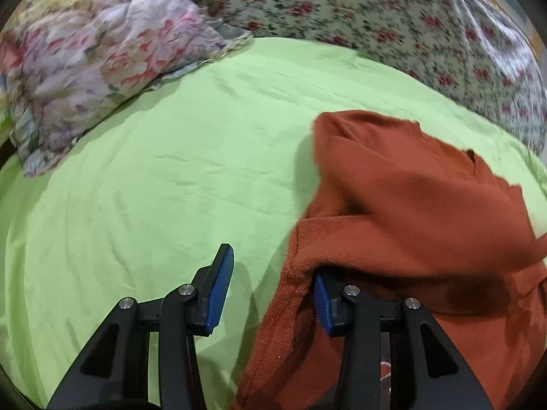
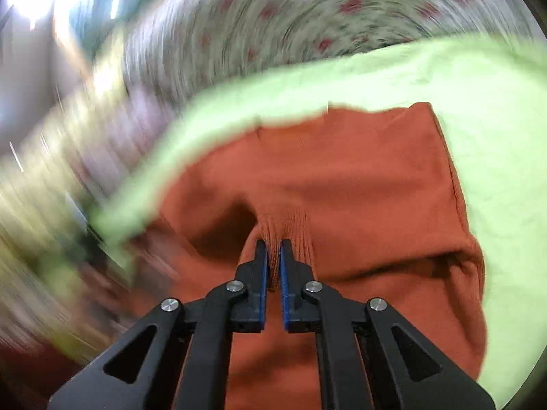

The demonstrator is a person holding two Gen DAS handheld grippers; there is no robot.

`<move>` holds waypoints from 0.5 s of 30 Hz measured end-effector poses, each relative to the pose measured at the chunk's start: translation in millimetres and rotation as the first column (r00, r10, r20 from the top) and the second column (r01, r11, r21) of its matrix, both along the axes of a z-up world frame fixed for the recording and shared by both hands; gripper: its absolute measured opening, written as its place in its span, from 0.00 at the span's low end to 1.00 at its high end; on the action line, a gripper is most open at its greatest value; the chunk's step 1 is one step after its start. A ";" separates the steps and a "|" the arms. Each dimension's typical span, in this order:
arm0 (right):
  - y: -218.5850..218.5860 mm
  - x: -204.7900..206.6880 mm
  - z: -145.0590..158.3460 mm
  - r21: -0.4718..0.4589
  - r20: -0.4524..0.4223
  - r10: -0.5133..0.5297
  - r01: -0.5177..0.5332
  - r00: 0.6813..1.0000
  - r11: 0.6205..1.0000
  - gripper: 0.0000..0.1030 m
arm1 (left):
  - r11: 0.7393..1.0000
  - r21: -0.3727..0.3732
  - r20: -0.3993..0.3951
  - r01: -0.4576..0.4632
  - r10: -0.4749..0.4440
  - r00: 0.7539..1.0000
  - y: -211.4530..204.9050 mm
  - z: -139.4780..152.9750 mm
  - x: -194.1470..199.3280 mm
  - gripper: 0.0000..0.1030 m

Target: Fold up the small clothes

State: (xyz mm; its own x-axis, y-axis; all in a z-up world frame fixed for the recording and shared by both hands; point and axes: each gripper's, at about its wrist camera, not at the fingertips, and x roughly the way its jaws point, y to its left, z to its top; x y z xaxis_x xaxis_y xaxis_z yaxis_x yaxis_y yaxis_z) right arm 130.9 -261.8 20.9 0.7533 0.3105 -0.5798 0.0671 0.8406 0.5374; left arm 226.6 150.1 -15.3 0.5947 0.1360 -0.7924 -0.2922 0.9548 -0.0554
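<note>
A rust-orange knit garment (image 1: 410, 212) lies bunched on the green bedsheet (image 1: 154, 171), on the right of the left wrist view. My left gripper (image 1: 271, 263) stands open at its left edge. Its left finger (image 1: 218, 283) is over bare sheet, while a ribbed hem drapes over the right finger (image 1: 323, 304) and hangs into the gap. In the right wrist view my right gripper (image 2: 273, 244) is shut on a pinched ribbed fold of the orange garment (image 2: 342, 171), which spreads out beyond and below the fingers. That view is blurred on its left side.
A crumpled pink-and-lilac floral cloth (image 1: 102, 54) lies on the bed at the upper left. A floral cover with red flowers (image 1: 376, 17) runs along the far side. The green sheet (image 2: 495, 136) shows to the right of the garment.
</note>
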 end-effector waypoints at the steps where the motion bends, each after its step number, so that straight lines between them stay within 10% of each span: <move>1: -22.8 -6.4 13.0 0.110 0.058 -0.047 0.040 0.997 0.993 0.06 | 1.000 -0.017 0.004 -0.001 0.001 1.000 1.8 0.1 -0.9 0.43; 4: -73.8 -15.8 30.8 0.235 0.109 -0.177 0.147 0.978 0.961 0.06 | 1.000 0.001 0.008 0.001 -0.001 1.000 -3.2 0.1 -2.9 0.43; 15: -87.4 -3.1 -37.9 0.157 -0.129 -0.247 0.266 0.960 0.951 0.06 | 0.998 -0.058 0.018 -0.031 0.032 0.999 9.0 0.1 -15.6 0.45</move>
State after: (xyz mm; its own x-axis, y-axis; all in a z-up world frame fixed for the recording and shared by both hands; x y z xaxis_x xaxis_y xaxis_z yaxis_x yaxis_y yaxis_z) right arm 127.8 -349.2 -16.9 0.7572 0.2165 -0.6162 0.3335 0.6830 0.6498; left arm 211.0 159.1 -15.2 0.6061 0.1094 -0.7878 -0.3203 0.9402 -0.1158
